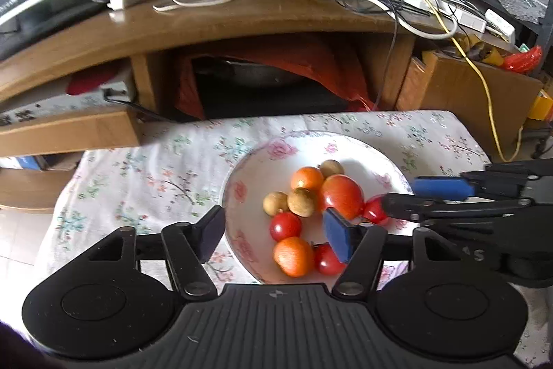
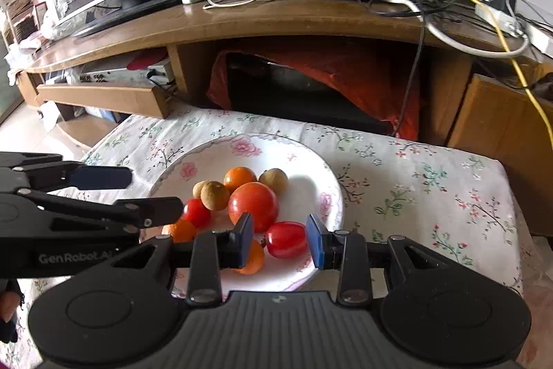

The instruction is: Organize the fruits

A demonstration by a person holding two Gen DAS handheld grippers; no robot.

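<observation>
Fruit location: all visible fruit sits heaped in the shallow white floral-printed plate point(image 2: 321, 192) on the flower-patterned tablecloth point(image 2: 414, 189); the big round red tomato point(image 2: 254, 204) is central, brown longans at 10 and 1 o'clock of it, small oranges at 12 and 7 o'clock

Left gripper point(image 1: 273, 232): blue-padded jaws stand apart over the plate's near side, clamping nothing; a small red cherry tomato point(image 1: 285, 225) and an orange lie below the gap; likely just released

Right gripper point(image 2: 280, 239): jaws narrowly apart, straddling the oblong red cherry tomato point(image 2: 287, 239) at 5 o'clock of the big tomato; pads close to it, contact unclear; judged a placing or a pickup

Legible writing: "GenRobot.AI" on the left gripper's body, seen in the right wrist view; monitor lettering unreadable
</observation>
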